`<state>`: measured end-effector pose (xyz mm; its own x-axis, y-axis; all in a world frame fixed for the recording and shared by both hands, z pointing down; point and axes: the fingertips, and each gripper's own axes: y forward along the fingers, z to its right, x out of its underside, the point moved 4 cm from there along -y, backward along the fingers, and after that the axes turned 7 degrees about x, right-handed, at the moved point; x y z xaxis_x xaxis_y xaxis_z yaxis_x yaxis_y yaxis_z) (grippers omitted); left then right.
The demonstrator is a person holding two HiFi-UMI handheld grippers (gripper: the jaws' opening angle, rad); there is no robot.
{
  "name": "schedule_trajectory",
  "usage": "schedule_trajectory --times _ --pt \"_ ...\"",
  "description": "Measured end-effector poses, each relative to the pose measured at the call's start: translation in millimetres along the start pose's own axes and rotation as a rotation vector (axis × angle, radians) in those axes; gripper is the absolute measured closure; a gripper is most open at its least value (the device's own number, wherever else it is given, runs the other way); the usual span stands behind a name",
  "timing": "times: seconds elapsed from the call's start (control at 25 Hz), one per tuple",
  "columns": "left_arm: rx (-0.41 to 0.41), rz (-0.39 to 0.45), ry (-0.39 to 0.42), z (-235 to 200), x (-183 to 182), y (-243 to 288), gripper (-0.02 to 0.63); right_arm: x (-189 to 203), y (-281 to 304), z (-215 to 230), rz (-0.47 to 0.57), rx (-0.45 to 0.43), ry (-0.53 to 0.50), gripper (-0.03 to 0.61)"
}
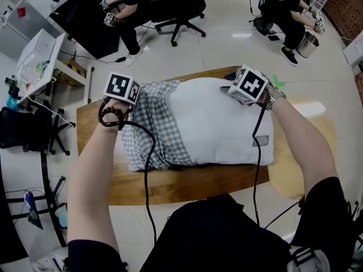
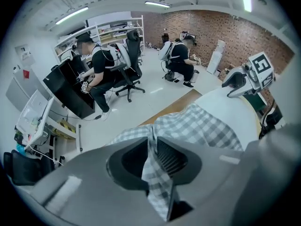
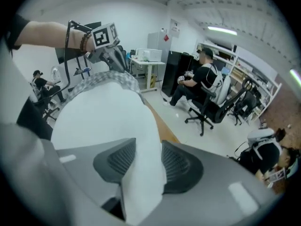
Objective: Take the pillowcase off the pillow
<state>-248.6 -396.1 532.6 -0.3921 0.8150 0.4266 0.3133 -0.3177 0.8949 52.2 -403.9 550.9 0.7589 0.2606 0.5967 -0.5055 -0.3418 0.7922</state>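
A white pillow [image 1: 221,123] lies on the wooden table [image 1: 187,186], with a grey checked pillowcase [image 1: 153,129] bunched over its left end. My left gripper [image 1: 129,95] sits at the pillowcase's far left corner. In the left gripper view a fold of the checked cloth [image 2: 157,182] hangs between the jaws of the left gripper [image 2: 153,147], which stand slightly apart. My right gripper [image 1: 241,92] is at the pillow's far right corner. In the right gripper view the bare pillow corner [image 3: 141,173] fills the gap of the right gripper [image 3: 148,159], whose jaws stand apart.
Beyond the table a person sits on a black office chair [image 1: 181,13] at a dark desk [image 1: 85,16], and another person crouches at the far right [image 1: 286,10]. A white desk [image 1: 39,55] and a black chair [image 1: 28,129] stand at the left.
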Motion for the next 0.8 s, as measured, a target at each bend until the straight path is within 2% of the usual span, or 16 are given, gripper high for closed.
schedule_trajectory --times 0.12,0.32,0.6,0.8 --pt "0.008 0.044 0.009 10.7 5.6 -6.6 0.525 -1.4 -10.3 -7.0 0.053 0.050 -0.028 0.403" --pt "0.017 0.101 0.000 23.9 24.9 -21.1 0.520 -2.1 -27.3 -27.1 0.084 0.100 -0.023 0.402" --pt "0.014 0.178 0.015 50.9 52.0 -43.0 0.522 1.2 -41.0 -70.7 0.108 0.123 -0.041 0.400" --pt "0.025 0.223 -0.004 68.2 79.4 -52.8 0.522 4.1 -46.4 -107.1 0.116 0.119 -0.060 0.400"
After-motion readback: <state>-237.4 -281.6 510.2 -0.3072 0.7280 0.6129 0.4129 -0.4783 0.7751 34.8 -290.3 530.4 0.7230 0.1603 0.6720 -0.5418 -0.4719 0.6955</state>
